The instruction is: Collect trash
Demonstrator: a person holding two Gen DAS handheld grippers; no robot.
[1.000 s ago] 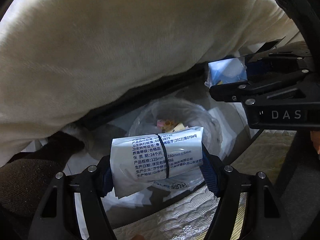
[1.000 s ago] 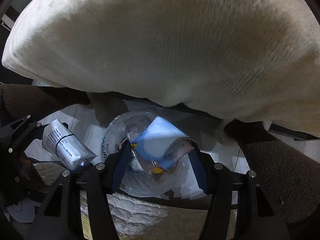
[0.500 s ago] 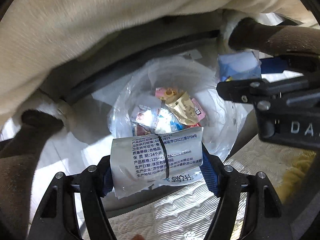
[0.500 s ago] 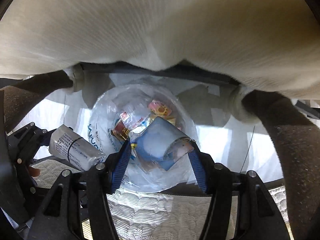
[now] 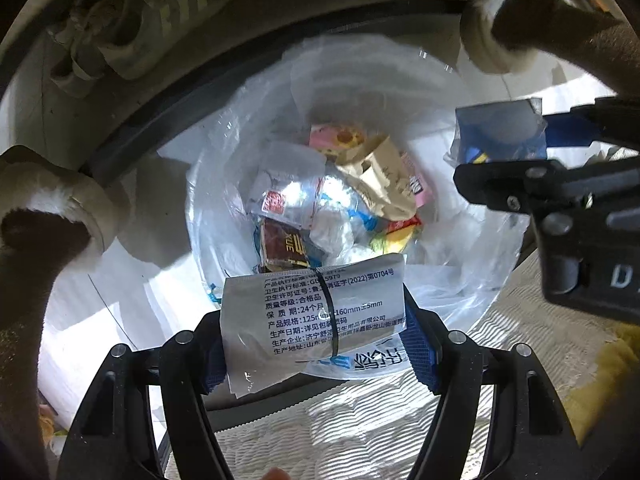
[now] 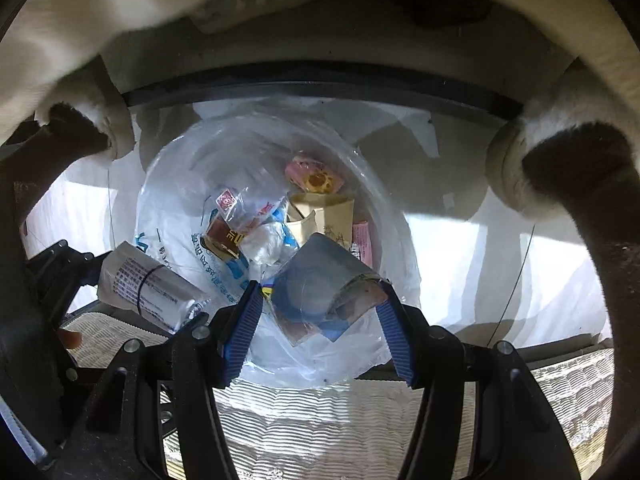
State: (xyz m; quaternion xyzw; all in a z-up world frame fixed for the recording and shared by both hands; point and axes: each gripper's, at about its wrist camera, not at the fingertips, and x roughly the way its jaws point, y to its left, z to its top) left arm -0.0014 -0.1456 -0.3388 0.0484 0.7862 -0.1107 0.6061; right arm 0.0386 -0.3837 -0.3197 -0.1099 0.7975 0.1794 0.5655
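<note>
White floor [image 5: 80,320] lay under everything, bright with sun in patches, and a pale ridged mat [image 5: 360,420] ran along the near side. At the far left of the left wrist view a pale sneaker [image 5: 132,20] sat on the floor, next to a fuzzy dark trouser leg with a cream cuff [image 5: 40,216]. In the middle stood a bin lined with a clear trash bag [image 5: 240,140], its mouth wide open. Down at the bottom of the bag lay old wrappers [image 5: 344,200], pink, tan, red and white.

The left gripper [image 5: 316,320] hung over the near rim of the bag. Its blue pads were clamped on a white packet [image 5: 312,312] with black print and a thin dark band around it. To its right, the right gripper [image 6: 320,300] also hung over the near rim, squeezing a crumpled blue wrapper [image 6: 320,284] inside clear plastic. Both pieces of trash were above the open bag, not inside it. The two grippers were near each other but apart.
</note>
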